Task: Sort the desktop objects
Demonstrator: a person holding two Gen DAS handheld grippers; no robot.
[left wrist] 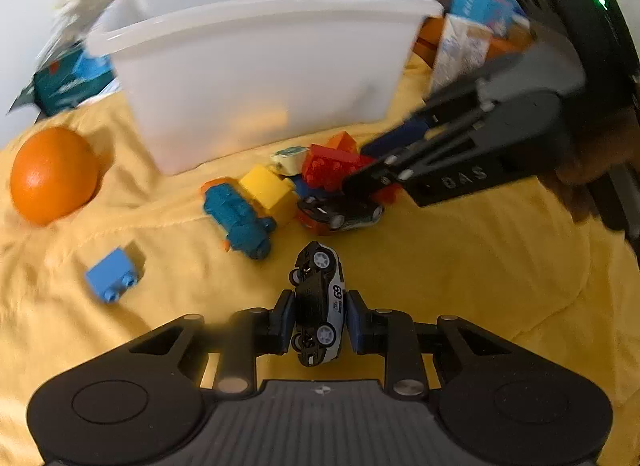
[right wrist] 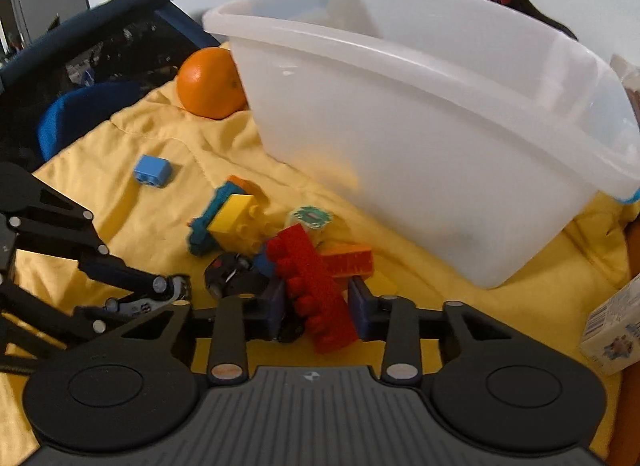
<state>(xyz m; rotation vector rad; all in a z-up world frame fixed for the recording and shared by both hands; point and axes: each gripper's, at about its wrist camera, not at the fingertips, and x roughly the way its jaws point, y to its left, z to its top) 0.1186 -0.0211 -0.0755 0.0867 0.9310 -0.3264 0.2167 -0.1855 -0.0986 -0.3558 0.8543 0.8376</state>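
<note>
The left gripper squeezes a black and white toy car lying on its side on the yellow cloth. To the right, the right gripper squeezes a long red brick at the near edge of a toy pile. A small blue brick lies alone at left. Farther back stand a white bin and an orange.

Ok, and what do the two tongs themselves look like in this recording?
Both are matte black linkage tongs with silver pivot pins, dark blue pads and a ribbed grey base plate with a small logo. Left tongs; right tongs. The right unit's body shows raised "DAS" lettering and a green light.
</note>
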